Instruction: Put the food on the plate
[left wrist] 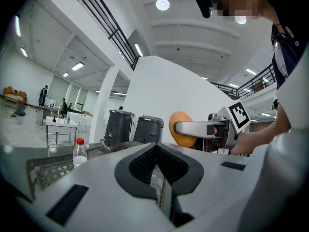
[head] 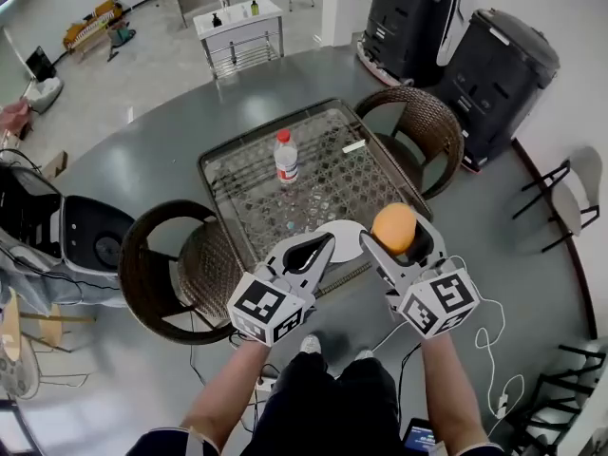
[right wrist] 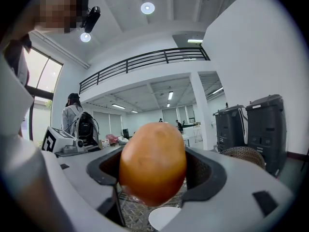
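You are working over the mesh-topped table [head: 237, 183], with one wicker chair [head: 166, 274] standing at its near-left side and another [head: 423, 126] at its far-right side. The white plate [head: 344, 238] is sitting at the table's near edge, bare as far as it shows, with both grippers partly covering it in the head view. A water bottle [head: 286, 157] is standing upright near the middle of the table, well apart from the plate. You are carrying the left gripper [head: 318, 247] beside the right one with its jaws closed together on nothing, so it is playing no part here. The right gripper [head: 394, 233] is gripping the food [head: 393, 227], a smooth orange-brown rounded piece, with its jaws standing wide and pressing on both sides of it. You are holding the food raised in the air above the table's near edge, just to the right of the plate; in the right gripper view the plate [right wrist: 166, 220] is showing below the food [right wrist: 153, 162]. By my reading you are in the carrying step: the pick-up is done and the placing is not yet made. The next move is calling for you to shift the right gripper a little left, tip it down over the plate's middle, lower it until the food is nearly touching, and only then spread the jaws, since a rounded piece is likely to roll off the rim.
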`<move>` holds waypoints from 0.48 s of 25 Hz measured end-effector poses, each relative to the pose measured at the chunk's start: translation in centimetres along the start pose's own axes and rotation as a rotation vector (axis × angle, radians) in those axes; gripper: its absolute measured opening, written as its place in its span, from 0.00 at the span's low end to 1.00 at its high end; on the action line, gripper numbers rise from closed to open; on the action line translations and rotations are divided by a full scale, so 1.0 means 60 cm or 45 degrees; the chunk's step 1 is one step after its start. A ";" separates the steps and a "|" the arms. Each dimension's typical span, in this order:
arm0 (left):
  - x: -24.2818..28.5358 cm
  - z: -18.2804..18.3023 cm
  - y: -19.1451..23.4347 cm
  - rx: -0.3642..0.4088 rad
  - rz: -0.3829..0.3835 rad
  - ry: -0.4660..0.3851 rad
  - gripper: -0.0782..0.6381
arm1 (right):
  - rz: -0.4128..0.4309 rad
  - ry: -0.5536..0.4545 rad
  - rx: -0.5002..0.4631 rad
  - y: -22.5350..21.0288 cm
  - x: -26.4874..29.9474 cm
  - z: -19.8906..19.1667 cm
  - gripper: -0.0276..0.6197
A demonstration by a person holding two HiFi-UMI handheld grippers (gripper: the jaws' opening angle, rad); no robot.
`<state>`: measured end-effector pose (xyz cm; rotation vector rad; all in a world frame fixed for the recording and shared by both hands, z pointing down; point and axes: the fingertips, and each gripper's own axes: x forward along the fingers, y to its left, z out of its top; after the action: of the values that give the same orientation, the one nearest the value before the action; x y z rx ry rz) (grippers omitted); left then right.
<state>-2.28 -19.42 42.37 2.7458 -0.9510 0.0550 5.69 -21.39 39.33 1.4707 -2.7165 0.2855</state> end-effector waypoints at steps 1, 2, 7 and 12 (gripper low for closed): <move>0.005 -0.003 0.005 -0.006 0.004 0.007 0.12 | -0.001 0.007 0.001 -0.008 0.005 -0.001 0.60; 0.008 -0.006 0.008 -0.012 0.011 0.017 0.12 | -0.001 0.014 0.003 -0.014 0.009 -0.003 0.60; 0.016 -0.018 0.010 -0.028 0.070 0.039 0.12 | 0.046 0.074 0.007 -0.032 0.020 -0.023 0.60; 0.026 -0.030 0.026 -0.031 0.164 0.055 0.12 | 0.160 0.131 0.026 -0.034 0.048 -0.059 0.60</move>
<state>-1.91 -21.13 44.59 2.6472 -1.1075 0.1231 5.64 -24.23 43.42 1.2544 -2.7349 0.3835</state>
